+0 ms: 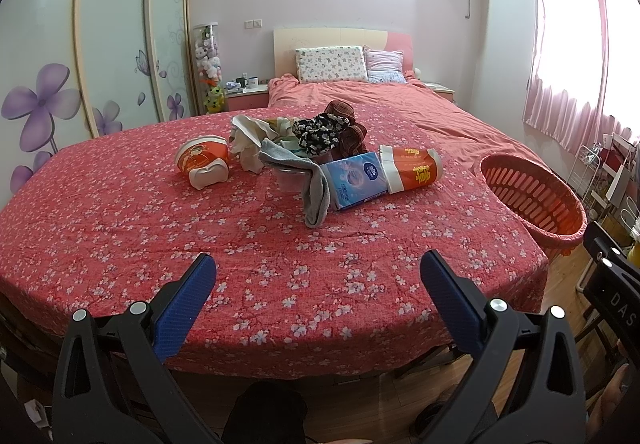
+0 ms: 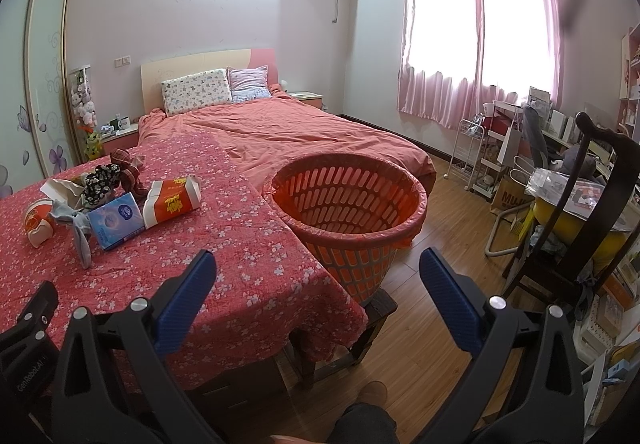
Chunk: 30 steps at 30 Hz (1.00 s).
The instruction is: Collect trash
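A pile lies on the red flowered cloth [image 1: 120,228]: a crushed red cup [image 1: 202,161], crumpled white paper [image 1: 248,139], a grey sock [image 1: 312,183], a blue tissue pack [image 1: 354,179], an orange-wrapped paper roll [image 1: 412,167] and dark patterned fabric [image 1: 320,131]. An orange slatted basket [image 1: 528,199] stands off the right edge. My left gripper [image 1: 318,268] hangs open over the cloth's near edge, well short of the pile. My right gripper [image 2: 318,268] is open and empty, just in front of the basket [image 2: 352,211]. The tissue pack [image 2: 116,224] and roll [image 2: 172,201] show at the left in the right wrist view.
The flowered cloth covers a table at the foot of a bed [image 2: 288,131] with two pillows. The basket sits on a dark stool [image 2: 380,308]. A wardrobe [image 1: 112,43] lines the left wall. A dark chair [image 2: 592,211], a white cart [image 2: 472,151] and clutter fill the right side.
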Each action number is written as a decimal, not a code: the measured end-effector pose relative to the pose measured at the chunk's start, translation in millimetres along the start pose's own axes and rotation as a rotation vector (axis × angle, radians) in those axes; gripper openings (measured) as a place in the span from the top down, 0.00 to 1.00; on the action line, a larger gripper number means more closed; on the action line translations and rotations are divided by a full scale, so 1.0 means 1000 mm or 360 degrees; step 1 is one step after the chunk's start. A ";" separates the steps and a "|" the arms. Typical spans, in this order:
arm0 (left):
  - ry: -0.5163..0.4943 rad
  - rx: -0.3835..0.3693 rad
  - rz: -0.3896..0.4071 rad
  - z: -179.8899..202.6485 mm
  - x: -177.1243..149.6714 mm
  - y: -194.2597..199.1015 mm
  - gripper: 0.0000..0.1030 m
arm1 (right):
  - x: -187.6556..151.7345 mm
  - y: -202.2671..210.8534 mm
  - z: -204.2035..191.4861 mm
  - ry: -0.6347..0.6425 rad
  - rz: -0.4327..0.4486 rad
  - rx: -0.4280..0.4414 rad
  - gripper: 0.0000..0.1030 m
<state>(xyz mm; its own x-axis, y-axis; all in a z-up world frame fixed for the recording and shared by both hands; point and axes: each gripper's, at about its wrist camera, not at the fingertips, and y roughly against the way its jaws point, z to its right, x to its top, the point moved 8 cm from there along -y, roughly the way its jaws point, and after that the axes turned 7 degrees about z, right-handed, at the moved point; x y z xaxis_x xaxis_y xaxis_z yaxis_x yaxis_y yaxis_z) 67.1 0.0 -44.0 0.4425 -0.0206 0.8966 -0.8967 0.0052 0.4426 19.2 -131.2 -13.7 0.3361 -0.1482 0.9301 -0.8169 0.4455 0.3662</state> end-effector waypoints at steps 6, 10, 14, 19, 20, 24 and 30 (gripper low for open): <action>-0.0001 0.0000 0.0000 0.000 0.000 0.000 0.02 | 0.000 0.000 0.000 -0.0002 0.0000 0.0000 0.04; 0.0000 -0.0001 -0.0002 0.000 0.000 0.000 0.02 | -0.001 0.000 0.001 -0.0003 0.0000 0.0000 0.04; 0.0003 -0.0003 -0.0006 0.002 -0.003 -0.001 0.02 | -0.001 -0.001 0.002 -0.0005 -0.0001 0.0003 0.04; 0.0002 0.0011 0.0009 -0.002 0.000 -0.004 0.02 | 0.005 -0.007 -0.007 -0.0018 0.0000 0.0032 0.04; 0.0004 0.0020 0.0015 -0.005 0.002 -0.004 0.02 | 0.008 -0.010 -0.010 -0.0022 0.0000 0.0044 0.04; 0.0035 0.0044 0.0014 -0.020 0.005 -0.017 0.02 | 0.009 -0.022 -0.028 -0.0027 -0.0004 0.0109 0.04; 0.0091 0.0142 -0.0012 -0.060 0.012 -0.036 0.02 | 0.015 -0.051 -0.073 -0.0007 -0.0053 0.0253 0.04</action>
<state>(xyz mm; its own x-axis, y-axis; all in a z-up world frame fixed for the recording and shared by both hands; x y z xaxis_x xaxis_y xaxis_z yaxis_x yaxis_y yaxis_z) 105.5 59.4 -47.8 0.4472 0.0368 0.8937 -0.8898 -0.0839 0.4487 100.3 -91.2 -20.8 0.3627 -0.1646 0.9172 -0.8693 0.2948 0.3967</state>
